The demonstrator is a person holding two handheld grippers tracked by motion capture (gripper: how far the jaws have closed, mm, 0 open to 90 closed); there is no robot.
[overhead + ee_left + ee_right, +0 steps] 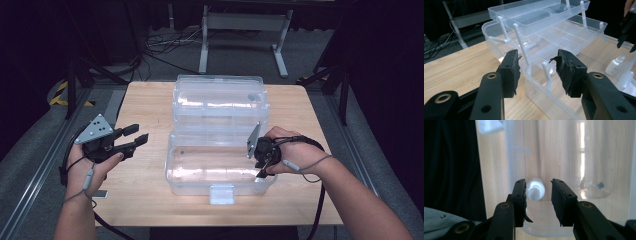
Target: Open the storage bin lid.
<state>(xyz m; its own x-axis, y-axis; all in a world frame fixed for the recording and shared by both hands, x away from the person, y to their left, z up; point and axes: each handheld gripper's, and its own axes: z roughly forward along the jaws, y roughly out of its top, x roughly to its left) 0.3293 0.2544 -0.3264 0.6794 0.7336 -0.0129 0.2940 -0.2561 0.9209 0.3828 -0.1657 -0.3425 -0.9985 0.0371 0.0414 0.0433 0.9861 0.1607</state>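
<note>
A: Where is the small white bottle (535,189) relative to the clear plastic box (220,187)?

B: It lies inside the box's bottom tub, at its right end. The right gripper (263,159) hangs just above it, pointing down into the tub, so the right hand is the nearer one.

A: And the fingers?

B: The right fingers (520,195) stand apart, straddling the bottle without pressing it; the bottle's cap end faces up at them. The left gripper (134,138) hovers over the counter (145,100), left of the box, fingers wide and holding nothing.

Glossy clear plastic box (220,165) on matt wooden table (145,100)
</note>
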